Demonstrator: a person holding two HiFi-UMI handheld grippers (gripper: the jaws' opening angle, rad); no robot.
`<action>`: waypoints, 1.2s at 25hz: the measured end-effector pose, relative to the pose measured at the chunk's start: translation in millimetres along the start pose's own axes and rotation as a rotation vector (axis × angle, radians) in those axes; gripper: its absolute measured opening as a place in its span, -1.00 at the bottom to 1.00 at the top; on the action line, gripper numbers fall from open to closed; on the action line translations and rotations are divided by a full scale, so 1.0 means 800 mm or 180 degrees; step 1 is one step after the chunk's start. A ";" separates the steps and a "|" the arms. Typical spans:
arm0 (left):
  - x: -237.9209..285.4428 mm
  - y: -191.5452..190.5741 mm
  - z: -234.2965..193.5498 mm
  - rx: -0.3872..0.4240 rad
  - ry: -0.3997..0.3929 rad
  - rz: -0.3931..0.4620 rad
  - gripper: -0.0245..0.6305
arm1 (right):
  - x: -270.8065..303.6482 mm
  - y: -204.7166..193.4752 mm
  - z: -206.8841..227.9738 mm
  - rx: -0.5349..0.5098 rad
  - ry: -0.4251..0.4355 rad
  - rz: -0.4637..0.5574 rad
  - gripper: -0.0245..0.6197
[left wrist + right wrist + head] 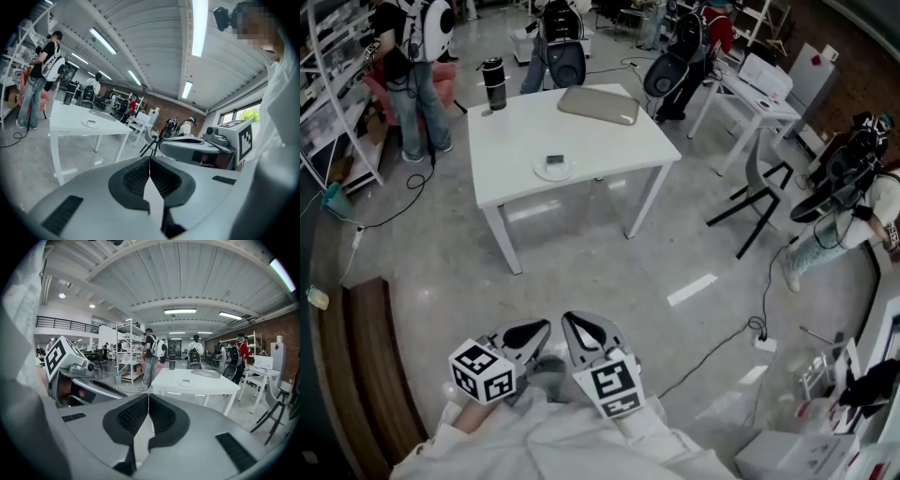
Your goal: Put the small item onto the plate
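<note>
Since the small item (555, 160) already sits on the plate (565, 172), the placing looks done as far as these views show; nothing seems left but maybe backing off, judging from how things lie. The plate is on the white table (516, 141), toward its near edge and roughly mid-width, well apart from both grippers, which are held low and close to the person's body over the bare floor. Left gripper (530, 333): jaws closed flat together, nothing between them; its own view shows the ribbed pads (136, 176) meeting in a thin seam. Right gripper (581, 333): same, jaws pressed together and empty, pads (164, 416) meeting along a line. The two grippers sit side by side, tips nearly touching, both aimed toward the table. Item look: small, dark, flat, roughly rectangular block, lying near the middle of the plate; too small to tell the material or any markings. The plate is white, round and shallow. Also on the table, well apart from the plate: a dark tumbler (494, 82) at the far left corner and a flat grey case (598, 104) at the far right. In the right gripper view the plate (186, 383) shows as a pale disc with a dark speck on it.
</note>
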State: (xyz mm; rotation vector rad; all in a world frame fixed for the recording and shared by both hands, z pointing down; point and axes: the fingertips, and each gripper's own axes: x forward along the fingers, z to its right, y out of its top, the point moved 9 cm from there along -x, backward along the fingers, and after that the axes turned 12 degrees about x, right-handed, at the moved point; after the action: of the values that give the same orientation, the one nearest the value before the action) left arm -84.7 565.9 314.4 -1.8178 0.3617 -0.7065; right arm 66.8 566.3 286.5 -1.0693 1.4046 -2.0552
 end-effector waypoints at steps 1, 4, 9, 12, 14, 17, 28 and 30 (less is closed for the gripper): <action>0.005 0.009 -0.019 0.0019 -0.0018 0.0000 -0.89 | 0.016 0.011 0.005 -0.0016 -0.0009 0.0030 -0.88; 0.020 0.037 -0.070 0.0181 -0.0080 -0.0025 -0.89 | 0.062 0.038 0.020 -0.0052 -0.0083 0.0065 -0.88; 0.043 0.068 -0.153 0.0246 -0.0160 -0.0031 -0.89 | 0.136 0.076 0.046 0.0018 -0.0196 0.0159 -0.88; 0.056 0.073 -0.183 0.0204 -0.0220 -0.0073 -0.89 | 0.161 0.084 0.056 0.0074 -0.0263 0.0141 -0.88; 0.064 0.072 -0.197 0.0145 -0.0266 -0.0108 -0.89 | 0.175 0.084 0.061 0.0133 -0.0276 0.0073 -0.88; 0.078 0.067 -0.212 0.0105 -0.0327 -0.0184 -0.89 | 0.191 0.080 0.072 0.0186 -0.0296 -0.0032 -0.88; 0.137 0.080 -0.275 -0.0074 -0.0204 -0.0190 -0.89 | 0.254 0.098 0.142 0.0286 -0.0135 -0.0063 -0.88; 0.148 0.088 -0.292 -0.0096 -0.0147 -0.0185 -0.89 | 0.271 0.110 0.159 0.0285 -0.0116 -0.0053 -0.88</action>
State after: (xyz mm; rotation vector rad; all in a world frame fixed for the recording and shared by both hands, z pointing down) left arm -132.3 299.4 335.9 -1.8762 0.2915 -0.7012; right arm 27.9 303.7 306.9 -1.0790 1.2778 -2.0790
